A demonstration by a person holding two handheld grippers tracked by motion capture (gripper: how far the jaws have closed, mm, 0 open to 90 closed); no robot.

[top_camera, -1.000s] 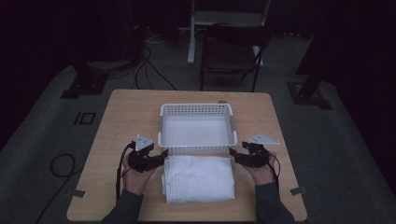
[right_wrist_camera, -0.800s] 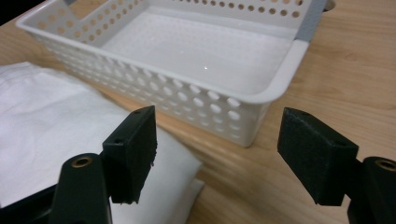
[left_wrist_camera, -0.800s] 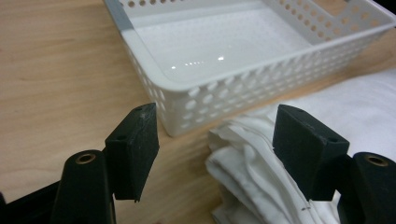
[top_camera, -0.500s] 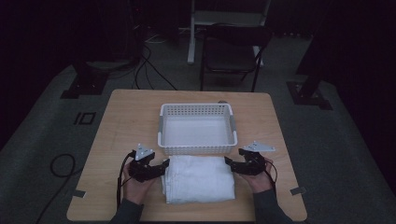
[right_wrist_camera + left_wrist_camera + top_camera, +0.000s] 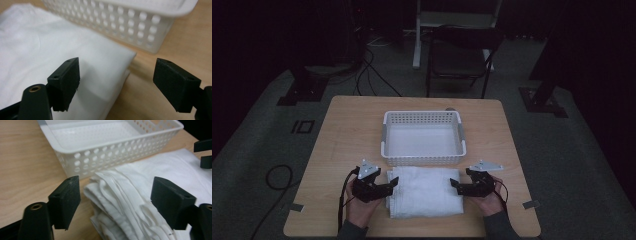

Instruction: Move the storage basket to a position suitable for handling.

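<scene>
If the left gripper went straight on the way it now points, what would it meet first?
Most likely the layered edge of the folded towel, which sits between the open jaws of the left gripper. The basket lies off to the side, beyond it, though depth is hard to judge.

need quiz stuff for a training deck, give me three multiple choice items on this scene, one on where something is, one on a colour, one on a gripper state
1. Where does the folded towel lie?
A. inside the basket
B. on the table between the basket and the person
C. on the chair

2. What colour is the basket?
A. white
B. blue
C. black

3. How do the jaws of the left gripper stand?
A. shut on the towel
B. shut on nothing
C. open, either side of the towel's edge

Answers:
1 B, the high view shows the towel on the table just before the basket's near wall.
2 A, its perforated walls are white.
3 C, the left gripper view shows a wide gap between the jaws with the layered edge in it.
</scene>
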